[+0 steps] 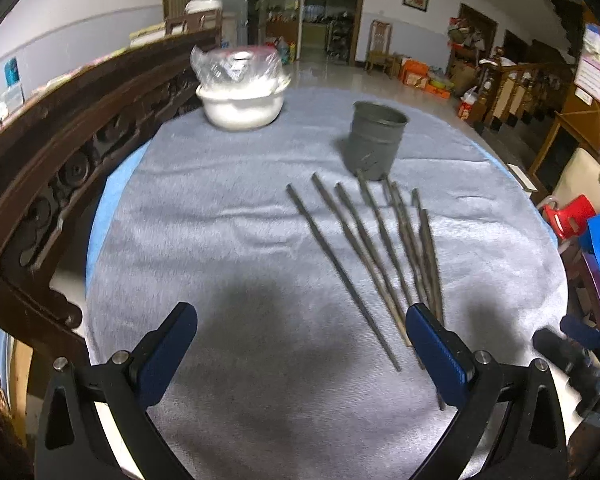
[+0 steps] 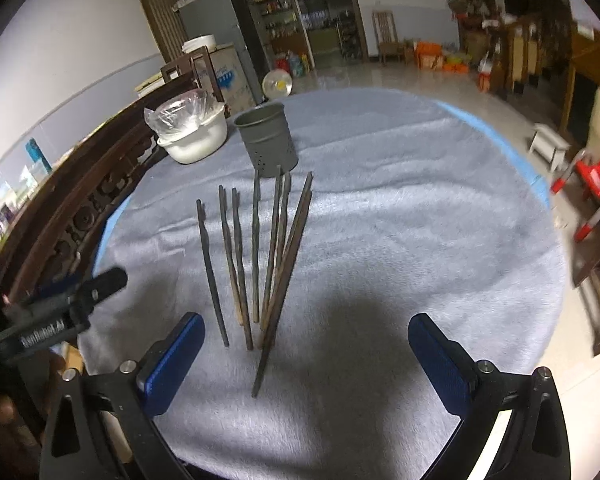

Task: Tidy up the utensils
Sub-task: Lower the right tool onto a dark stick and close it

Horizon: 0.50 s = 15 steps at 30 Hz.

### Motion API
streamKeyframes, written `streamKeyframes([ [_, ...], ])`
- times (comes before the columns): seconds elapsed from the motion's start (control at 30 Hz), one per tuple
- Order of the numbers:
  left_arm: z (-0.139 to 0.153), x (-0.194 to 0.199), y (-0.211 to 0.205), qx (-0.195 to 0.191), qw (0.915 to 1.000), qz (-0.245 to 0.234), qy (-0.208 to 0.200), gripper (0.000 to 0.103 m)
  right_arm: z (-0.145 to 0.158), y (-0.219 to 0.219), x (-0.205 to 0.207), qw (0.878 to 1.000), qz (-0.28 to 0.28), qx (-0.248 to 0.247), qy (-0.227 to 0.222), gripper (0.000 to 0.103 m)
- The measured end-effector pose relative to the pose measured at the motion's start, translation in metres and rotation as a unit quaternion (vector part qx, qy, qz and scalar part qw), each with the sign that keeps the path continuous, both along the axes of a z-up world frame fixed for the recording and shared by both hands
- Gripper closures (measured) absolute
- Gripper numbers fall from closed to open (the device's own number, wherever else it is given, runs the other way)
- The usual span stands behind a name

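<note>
Several dark chopsticks (image 1: 376, 256) lie fanned out on the grey cloth, also in the right wrist view (image 2: 260, 264). A grey perforated metal utensil cup (image 1: 374, 140) stands upright just behind their far tips; it also shows in the right wrist view (image 2: 267, 139). My left gripper (image 1: 302, 334) is open and empty, hovering above the cloth, its right finger over the chopsticks' near ends. My right gripper (image 2: 306, 340) is open and empty, with the chopsticks' near ends between its fingers towards the left one.
A white bowl with a plastic bag (image 1: 242, 86) sits at the back left of the round table (image 1: 220, 200). A carved dark wooden chair back (image 1: 60, 152) runs along the table's left edge. The other gripper shows at the left in the right wrist view (image 2: 60, 300).
</note>
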<state>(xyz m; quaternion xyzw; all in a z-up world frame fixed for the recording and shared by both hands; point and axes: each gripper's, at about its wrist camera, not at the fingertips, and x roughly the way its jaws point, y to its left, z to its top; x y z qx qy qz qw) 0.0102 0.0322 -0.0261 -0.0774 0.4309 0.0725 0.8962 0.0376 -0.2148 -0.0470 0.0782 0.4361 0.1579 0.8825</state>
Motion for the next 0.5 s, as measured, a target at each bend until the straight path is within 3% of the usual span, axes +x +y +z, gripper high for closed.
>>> streamKeyframes([
  [0.03,-0.003,0.002,0.005,-0.005,0.9999,0.008,0.006,0.000,-0.002,-0.002,0.009,1.000,0.002,0.015,0.009,0.004],
  [0.1,-0.007,0.003,0.013,-0.015,0.9996,0.021,0.011,0.000,-0.009,-0.004,0.033,0.998,0.005,0.043,0.041,0.031],
  [0.17,-0.011,0.005,0.020,-0.020,0.9992,0.031,0.017,0.000,-0.023,-0.004,0.060,0.993,0.011,0.072,0.090,0.052],
  [0.27,-0.016,0.012,0.027,-0.024,0.9988,0.031,0.030,0.000,-0.039,0.004,0.088,0.986,0.023,0.093,0.133,0.055],
  [0.5,-0.025,0.028,0.040,-0.043,0.9972,0.036,0.049,0.000,-0.077,0.019,0.140,0.976,0.012,0.087,0.198,0.056],
])
